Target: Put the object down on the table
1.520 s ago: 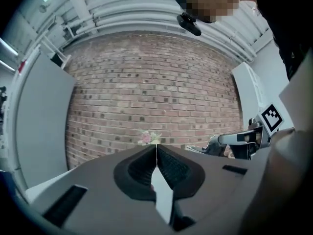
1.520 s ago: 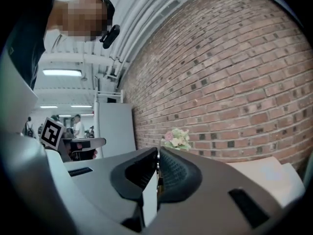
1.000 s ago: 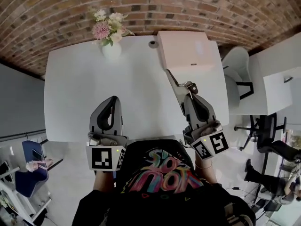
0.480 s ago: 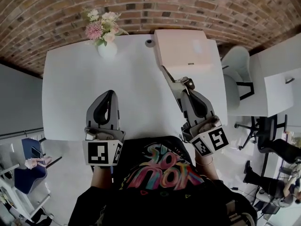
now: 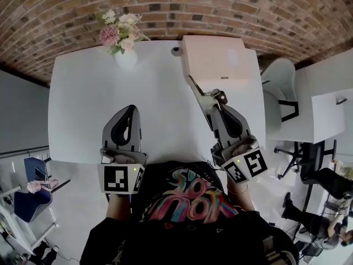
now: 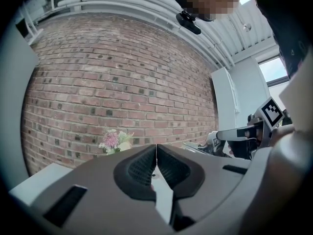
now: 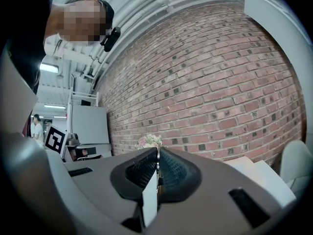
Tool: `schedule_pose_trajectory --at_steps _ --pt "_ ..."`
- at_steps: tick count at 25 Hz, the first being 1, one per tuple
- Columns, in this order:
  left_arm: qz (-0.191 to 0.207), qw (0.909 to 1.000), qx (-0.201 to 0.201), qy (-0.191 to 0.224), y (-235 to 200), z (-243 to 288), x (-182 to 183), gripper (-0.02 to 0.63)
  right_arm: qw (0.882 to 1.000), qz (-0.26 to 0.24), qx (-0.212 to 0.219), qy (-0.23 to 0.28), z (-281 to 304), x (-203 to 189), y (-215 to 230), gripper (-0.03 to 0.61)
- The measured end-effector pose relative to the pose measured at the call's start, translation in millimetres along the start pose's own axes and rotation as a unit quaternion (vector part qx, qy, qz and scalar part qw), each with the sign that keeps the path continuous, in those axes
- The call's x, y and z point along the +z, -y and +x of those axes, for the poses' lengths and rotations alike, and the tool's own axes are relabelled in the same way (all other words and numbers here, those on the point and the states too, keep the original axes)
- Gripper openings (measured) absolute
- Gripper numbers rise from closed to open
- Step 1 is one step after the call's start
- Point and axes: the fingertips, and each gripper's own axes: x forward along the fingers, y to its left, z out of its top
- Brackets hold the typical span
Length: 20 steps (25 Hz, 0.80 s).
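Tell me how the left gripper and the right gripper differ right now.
1. The left gripper is shut on nothing; the right gripper is shut on a thin metal tool that sticks out ahead of it.
2. In the head view the left gripper points straight up the white table; the right gripper slants toward the left.
Shared: both are shut and are held near the table's near edge.
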Motion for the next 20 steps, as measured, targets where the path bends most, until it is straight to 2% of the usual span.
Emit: schedule_pose_trajectory --at_steps 9,20 --pt "-0.003 0.9999 -0.011 -0.009 12 11 -6 0.026 1.000 0.013 0.005 -0.007 1 -5 10 0.031" --pt "-0.013 0.9991 -0.018 -0.037 24 14 -32 0.026 0.998 0.034 0.032 -0.044 11 -38 15 0.032"
